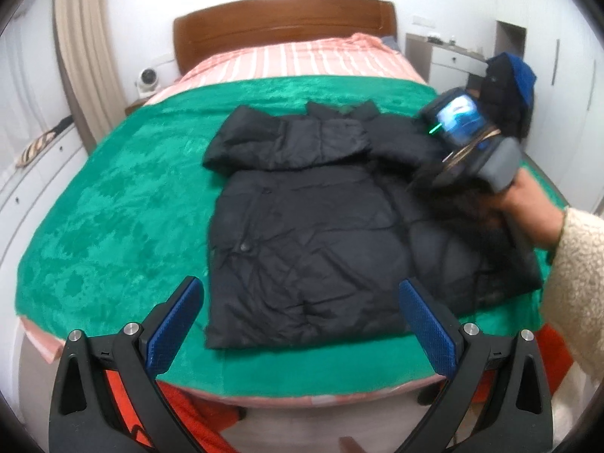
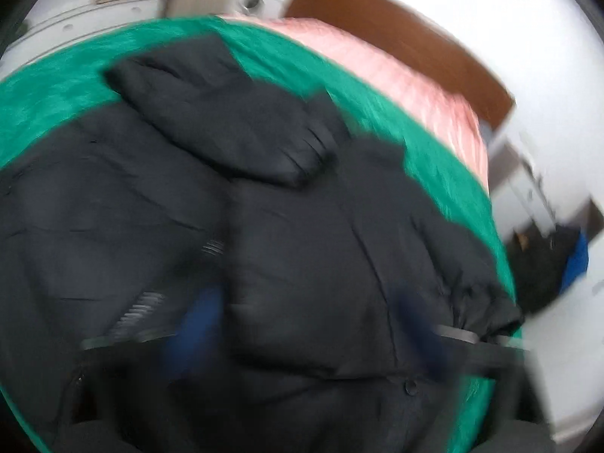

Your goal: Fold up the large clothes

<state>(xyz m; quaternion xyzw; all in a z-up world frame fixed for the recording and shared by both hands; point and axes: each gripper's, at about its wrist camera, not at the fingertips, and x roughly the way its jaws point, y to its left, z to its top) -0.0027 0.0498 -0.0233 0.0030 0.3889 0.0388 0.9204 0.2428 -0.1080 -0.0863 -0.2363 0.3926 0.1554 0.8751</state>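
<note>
Left wrist view: the jacket lies flat on the bed, collar toward the headboard, long axis running away from the camera. The left gripper hovers at the hem, fingers spread and empty. The right gripper sits at the jacket's right sleeve side, nearer that unfolded edge.

Right wrist view: heavy blur. The right gripper's blue fingers flank dark fabric just ahead; whether they pinch it cannot be told. One sleeve lies folded across the chest.
</note>
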